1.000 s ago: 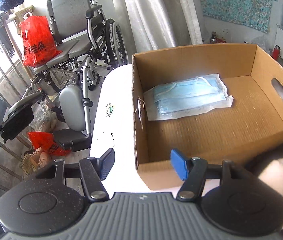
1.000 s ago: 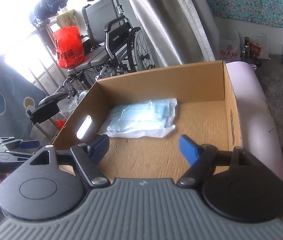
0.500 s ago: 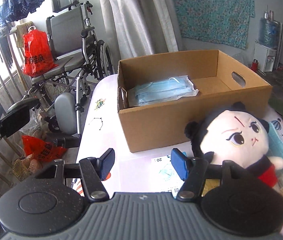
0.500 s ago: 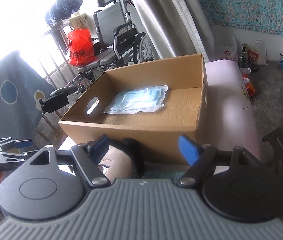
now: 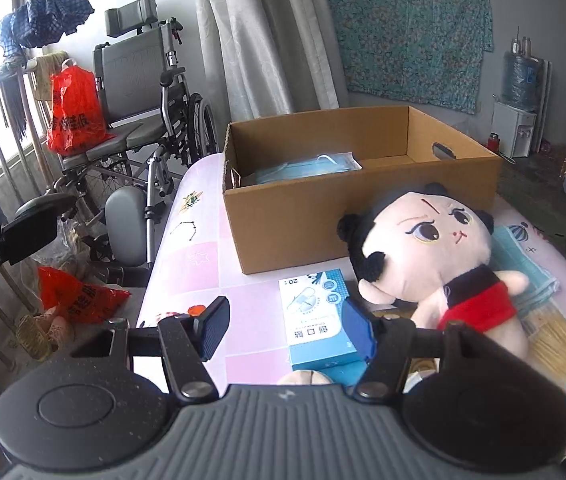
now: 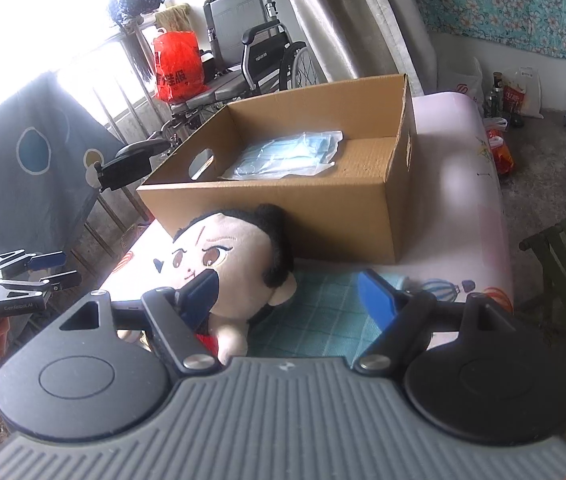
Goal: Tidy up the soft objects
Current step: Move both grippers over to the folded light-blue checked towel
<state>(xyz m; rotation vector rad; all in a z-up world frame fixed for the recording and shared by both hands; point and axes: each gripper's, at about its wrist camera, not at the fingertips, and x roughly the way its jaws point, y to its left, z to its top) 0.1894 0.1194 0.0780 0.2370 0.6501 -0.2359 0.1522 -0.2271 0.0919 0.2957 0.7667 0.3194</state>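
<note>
A plush doll [image 5: 431, 256] with black hair and a red shirt lies on the pink table in front of a cardboard box [image 5: 323, 220]; it also shows in the right wrist view [image 6: 227, 264]. A pack of blue face masks [image 5: 307, 166] lies inside the box [image 6: 283, 200]. A folded teal cloth [image 6: 323, 312] lies under and beside the doll. A blue mask carton [image 5: 317, 320] lies flat near my left gripper [image 5: 285, 330], which is open and empty above the table. My right gripper [image 6: 289, 296] is open and empty, just above the doll and cloth.
A wheelchair [image 5: 139, 92] with a red bag [image 5: 73, 112] stands beyond the table's far left. Curtains hang behind the box. A yellow mat [image 5: 555, 344] lies at the table's right. The left gripper also shows in the right wrist view [image 6: 23, 276].
Both grippers have pulled back from over the box toward the table's near side. The doll, cloth and mask carton have come into view. Both stay open.
</note>
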